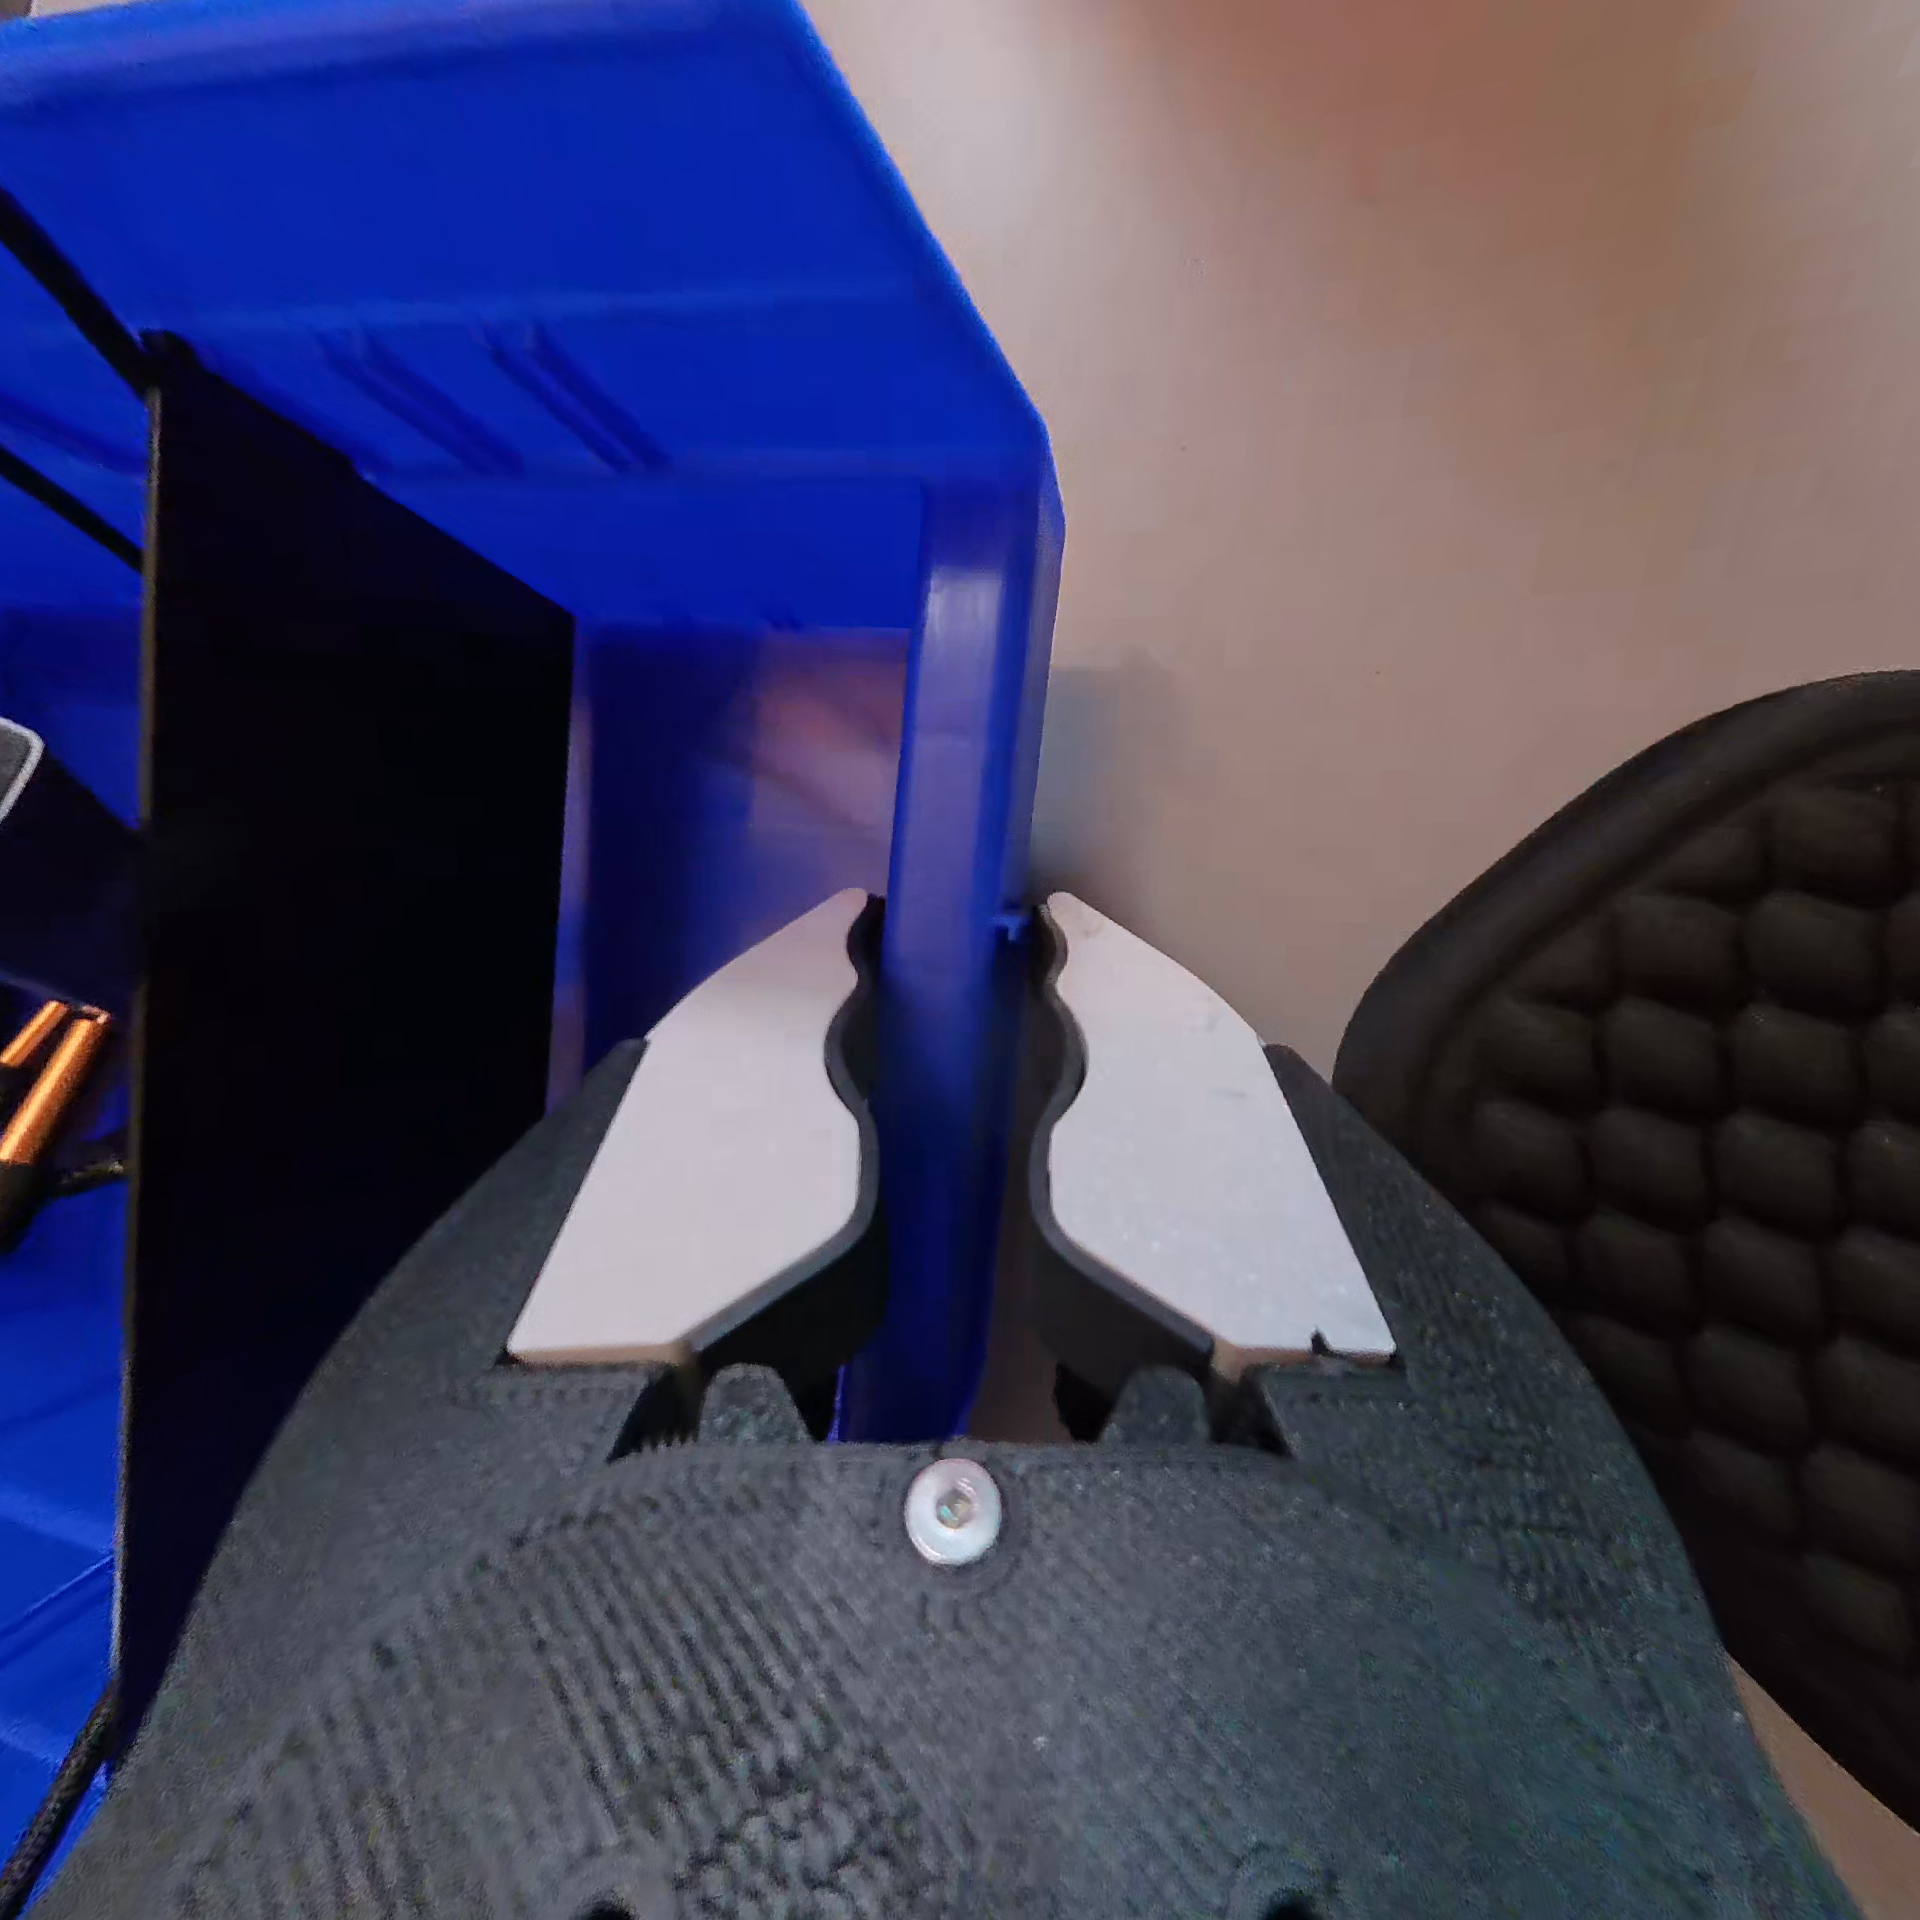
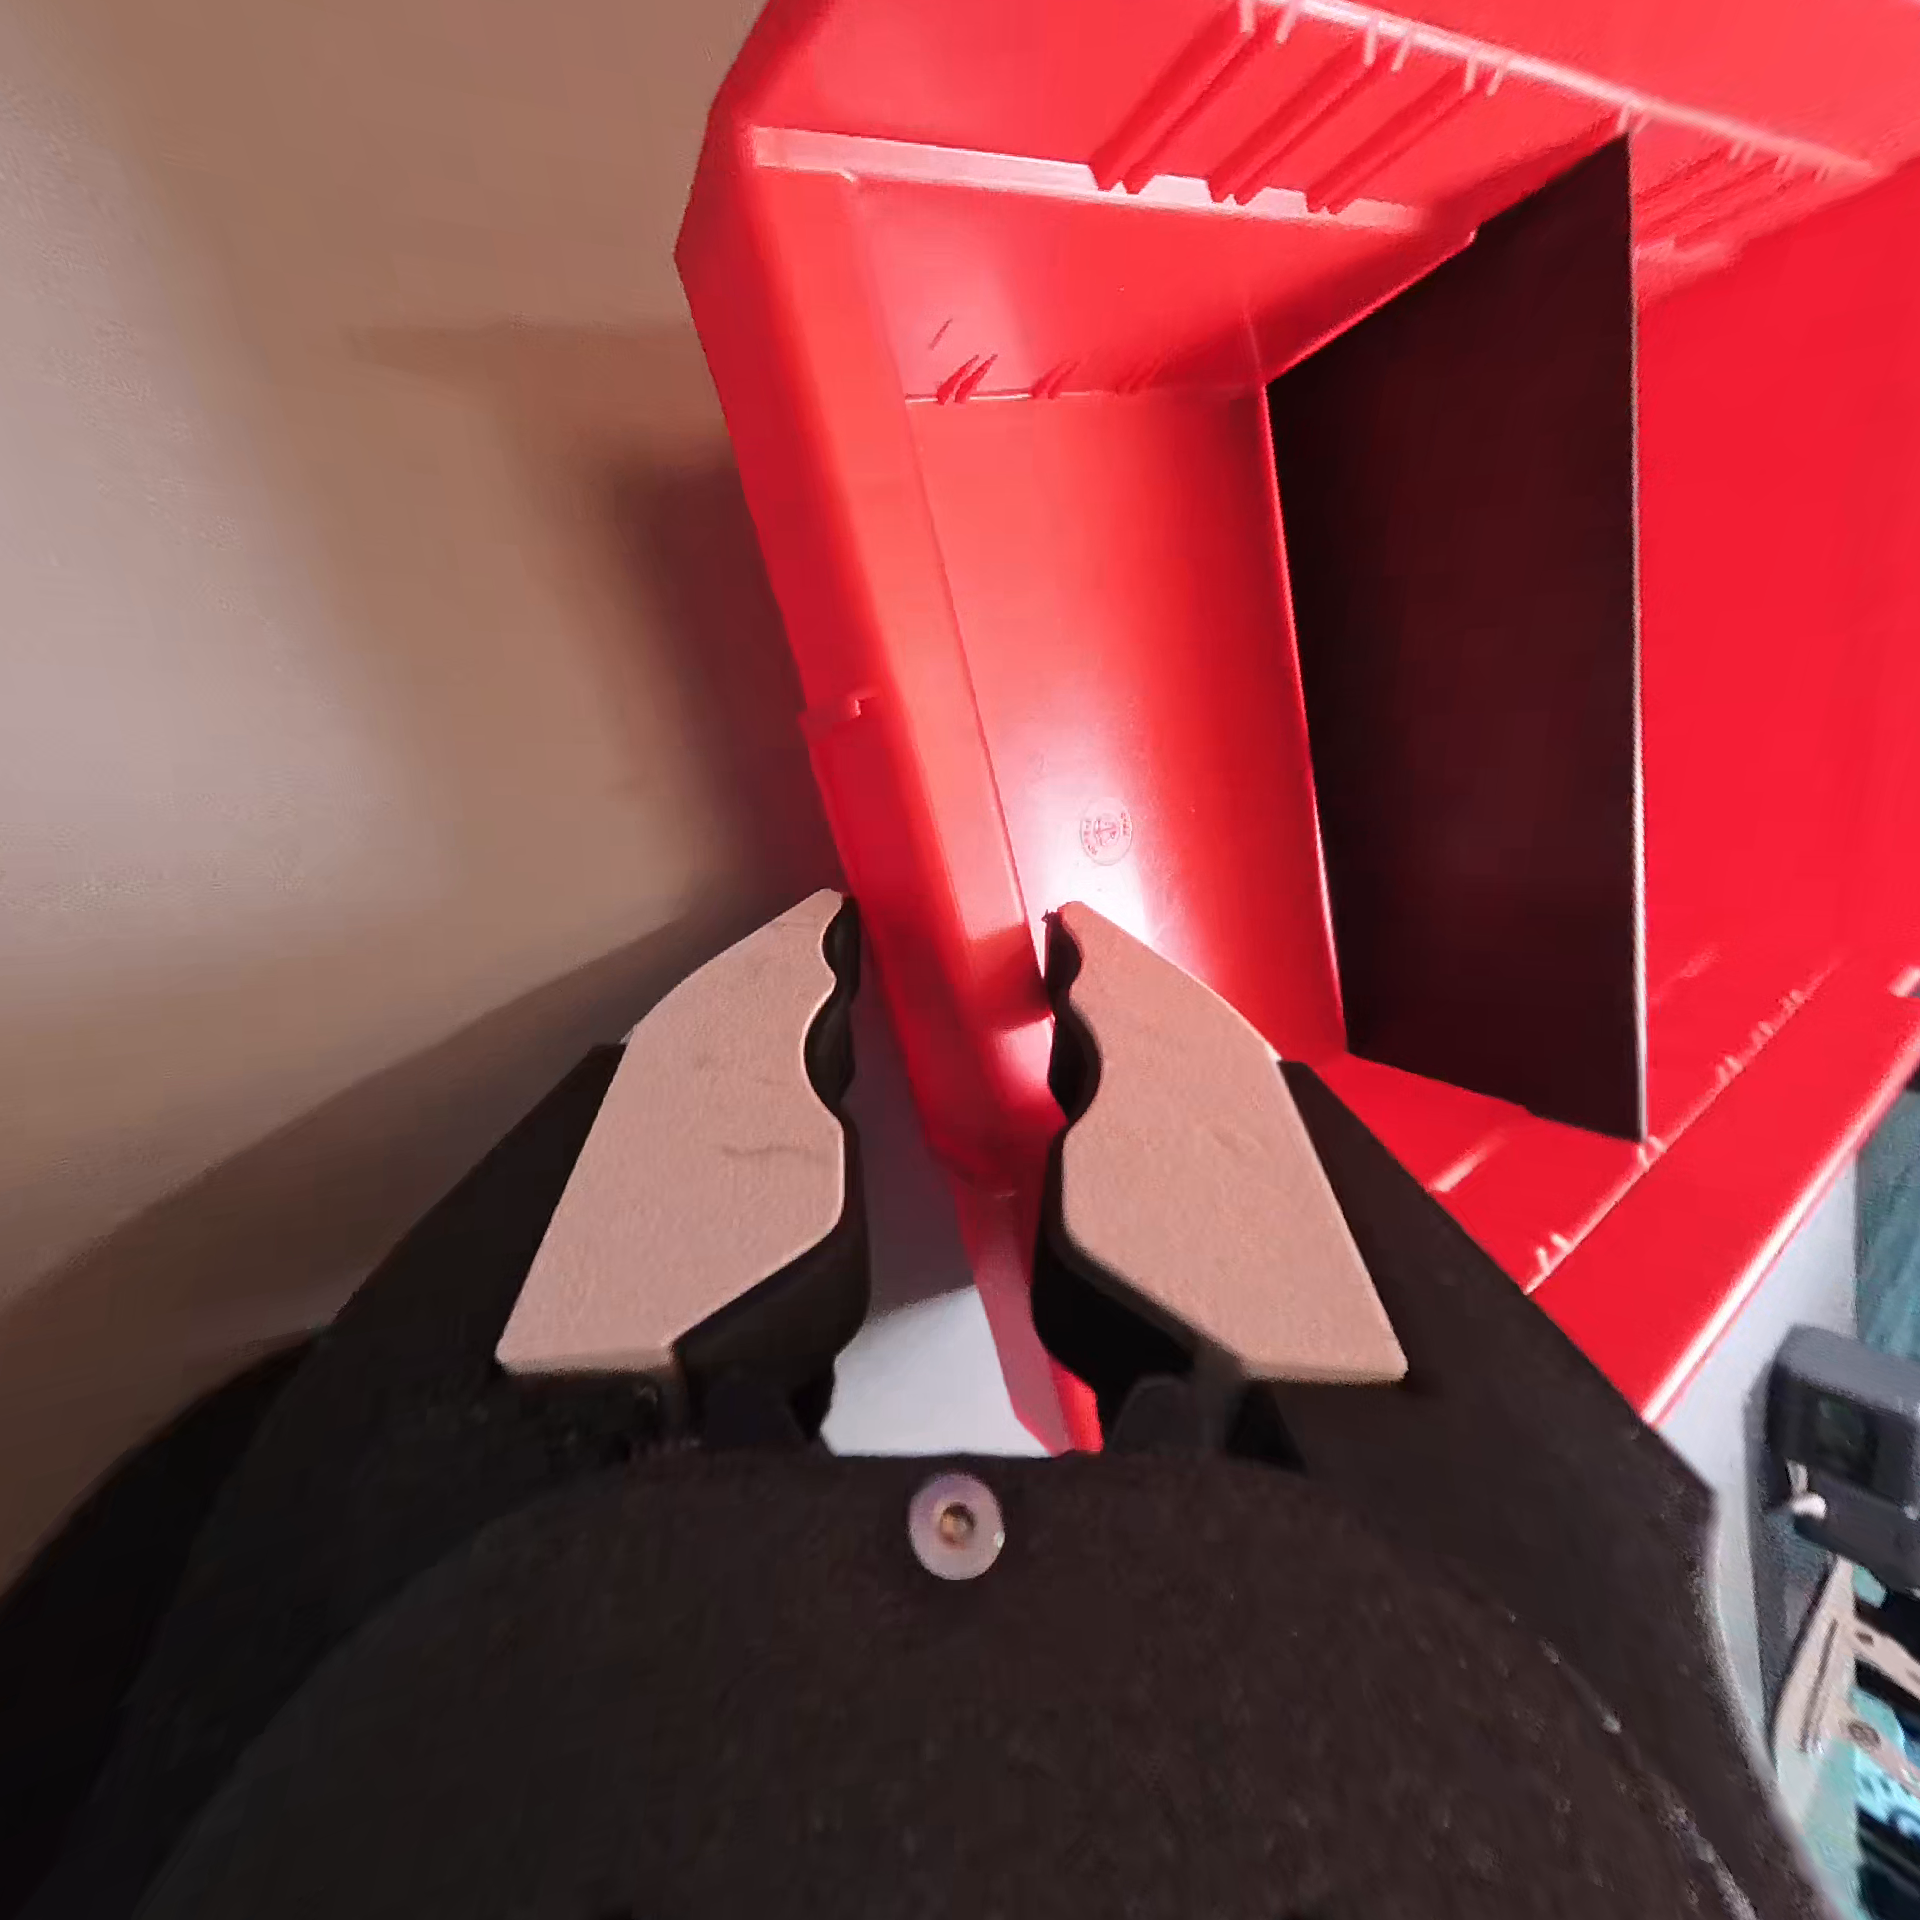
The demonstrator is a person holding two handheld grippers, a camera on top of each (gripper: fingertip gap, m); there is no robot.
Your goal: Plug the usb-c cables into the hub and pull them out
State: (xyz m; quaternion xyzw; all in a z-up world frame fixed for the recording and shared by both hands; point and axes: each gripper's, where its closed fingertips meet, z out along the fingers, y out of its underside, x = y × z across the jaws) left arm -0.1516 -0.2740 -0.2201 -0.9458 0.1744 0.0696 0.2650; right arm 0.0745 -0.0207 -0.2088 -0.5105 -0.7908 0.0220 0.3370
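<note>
a blue plastic bin (image 1: 582, 312) fills the left wrist view, standing on a pale tan surface (image 1: 1455, 364), with a black divider panel (image 1: 343, 831) upright inside it and a black honeycomb-padded cushion (image 1: 1714, 1143) to its right, outside the bin's wall. at the far left edge, past the divider, some copper-coloured cylindrical parts (image 1: 47, 1081) lie in the bin, too blurred to tell what they are. the right wrist view shows a red plastic bin (image 2: 1091, 623) with its own dark divider panel (image 2: 1475, 644) standing inside, and a small black camera-like device (image 2: 1839, 1455) beyond the bin's rim at the lower right.
</note>
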